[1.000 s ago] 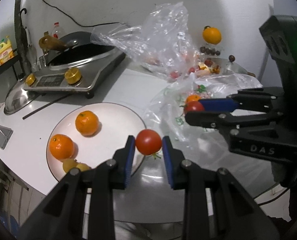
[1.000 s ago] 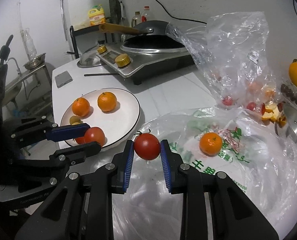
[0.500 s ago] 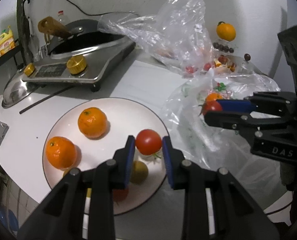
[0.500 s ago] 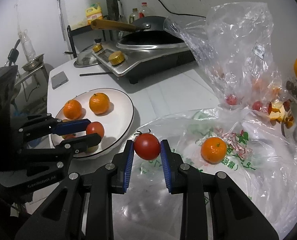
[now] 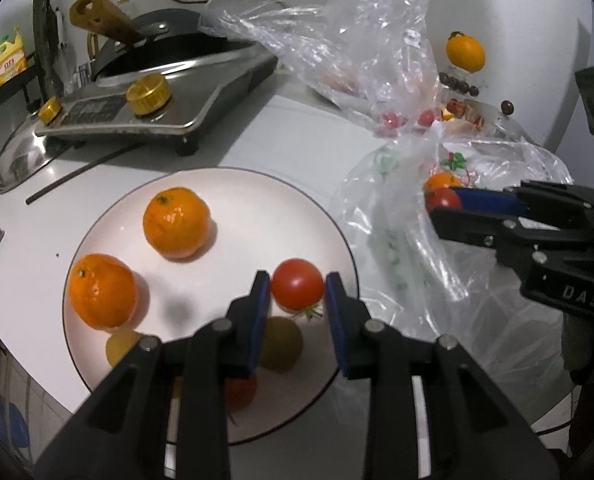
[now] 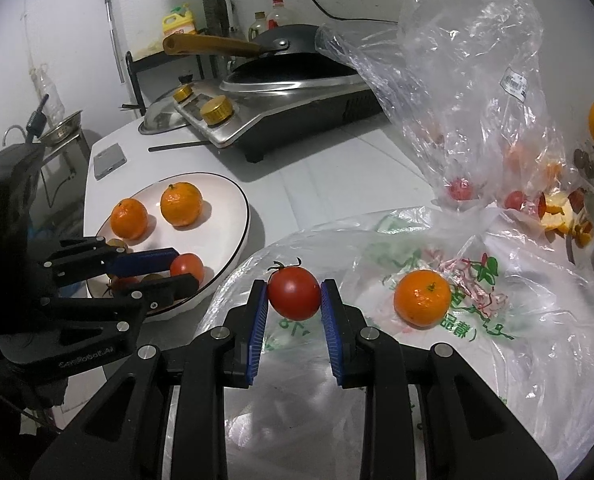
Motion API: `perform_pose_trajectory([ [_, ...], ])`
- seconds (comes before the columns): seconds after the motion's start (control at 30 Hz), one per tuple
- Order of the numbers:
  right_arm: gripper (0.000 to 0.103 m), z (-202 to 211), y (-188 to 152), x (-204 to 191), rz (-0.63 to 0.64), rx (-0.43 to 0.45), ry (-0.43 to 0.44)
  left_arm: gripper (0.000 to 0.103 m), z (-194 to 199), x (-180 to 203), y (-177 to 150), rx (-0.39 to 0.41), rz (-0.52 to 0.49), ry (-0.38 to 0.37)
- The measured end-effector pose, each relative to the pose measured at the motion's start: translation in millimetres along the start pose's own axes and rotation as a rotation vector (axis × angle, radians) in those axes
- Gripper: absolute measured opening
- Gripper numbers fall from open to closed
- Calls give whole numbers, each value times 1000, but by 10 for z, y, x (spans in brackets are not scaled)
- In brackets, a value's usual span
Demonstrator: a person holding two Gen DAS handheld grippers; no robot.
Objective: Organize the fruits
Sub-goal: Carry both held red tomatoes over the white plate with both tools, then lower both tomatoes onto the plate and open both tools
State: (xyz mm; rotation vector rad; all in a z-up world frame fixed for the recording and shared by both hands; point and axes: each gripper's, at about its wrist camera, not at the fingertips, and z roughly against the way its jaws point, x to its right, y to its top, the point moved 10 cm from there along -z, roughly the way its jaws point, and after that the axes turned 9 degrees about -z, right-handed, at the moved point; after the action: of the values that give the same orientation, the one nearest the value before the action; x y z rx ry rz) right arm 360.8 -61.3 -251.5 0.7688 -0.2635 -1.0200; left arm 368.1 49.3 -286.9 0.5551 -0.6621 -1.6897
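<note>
1. The left gripper [image 5: 297,292] was nearly closed, its blue pads pinching a red tomato [image 5: 297,285] on both sides; the tomato hung low over the near-right part of the white plate [image 5: 257,184].
2. The plate already carried two oranges [image 5: 177,222] at the back left, two small greenish-yellow fruits [image 5: 281,342] near the front, and another red fruit partly hidden under the gripper's left finger.
3. The right gripper [image 6: 293,296] was also almost closed, clamped on a second tomato [image 6: 294,295], stem up, above the flat printed plastic bag [image 6: 477,300].
4. One more orange [image 6: 422,298] lay loose on that bag, to the right of the right gripper. Small red fruits showed inside the crumpled clear bag [image 6: 477,100] behind.
5. Step in hand, judged: set the left tomato on the plate. To do it well, it should go down until it touches a bare patch, clear of the greenish fruit just below it, and only then should the pads part.
6. The pads should part slowly; a round tomato could roll toward the rim on that side, so a spot nearer the centre looked safer.
7. The right gripper should wait with its tomato, well apart from the left, until the plate is clear.
</note>
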Motion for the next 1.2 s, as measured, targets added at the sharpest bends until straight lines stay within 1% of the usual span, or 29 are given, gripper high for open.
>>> perform_pose_trajectory([
  [0.17,29,53,3,20,-2,6,-10,30,31,4,8,-2,11,-12],
  [0.3,29,116,28,13,0,15,-23,32,98,16,33,15,5,-11],
  [0.5,29,209,88,-91,17,34,-30,33,229,-17,69,48,-1,1],
  [0.63,29,225,135,-203,34,41,-23,33,323,-114,64,69,8,17],
  [0.9,29,108,221,-481,76,33,1,33,462,-349,26,98,31,54],
  [1.13,29,-50,251,-620,85,17,10,33,523,-510,16,118,30,73],
  [1.2,29,-109,249,-659,88,9,12,34,537,-582,9,121,36,92],
])
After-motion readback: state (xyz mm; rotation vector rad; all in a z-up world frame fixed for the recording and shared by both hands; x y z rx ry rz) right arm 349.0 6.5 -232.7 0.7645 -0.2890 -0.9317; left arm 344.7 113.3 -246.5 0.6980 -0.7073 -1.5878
